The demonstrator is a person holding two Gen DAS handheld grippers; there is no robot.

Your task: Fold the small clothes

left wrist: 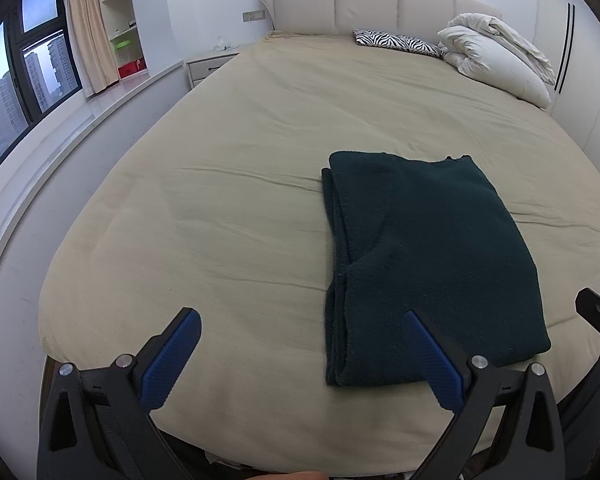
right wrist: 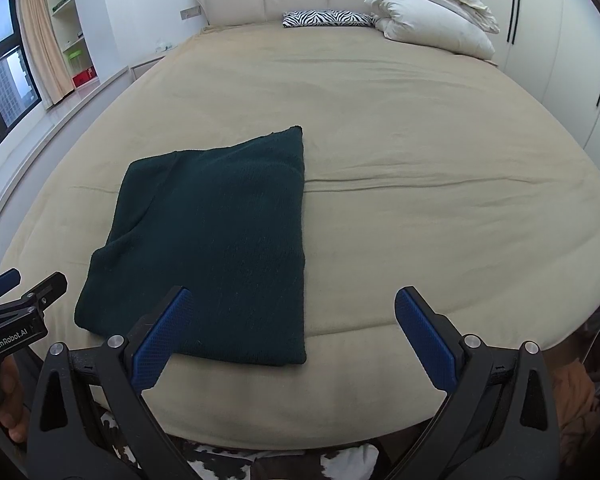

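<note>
A dark green knitted garment point(left wrist: 432, 256) point(right wrist: 216, 248) lies folded into a neat rectangle on the beige bed point(left wrist: 228, 184) point(right wrist: 420, 152), near the foot edge. My left gripper point(left wrist: 300, 320) is open above the bed's foot edge, with its right finger over the garment's near left corner and nothing between its fingers. My right gripper point(right wrist: 292, 300) is open too, hovering over the garment's near right corner and holding nothing. The left gripper point(right wrist: 16, 288) also shows at the left edge of the right wrist view, held by a hand point(right wrist: 4, 404).
A zebra-print pillow point(left wrist: 396, 42) point(right wrist: 326, 19) and a rolled white duvet point(left wrist: 496, 56) point(right wrist: 432, 16) lie at the headboard. A window ledge point(left wrist: 72, 120) runs along the left, with a nightstand point(left wrist: 208, 66) and shelves. White wardrobe doors point(right wrist: 560, 52) stand on the right.
</note>
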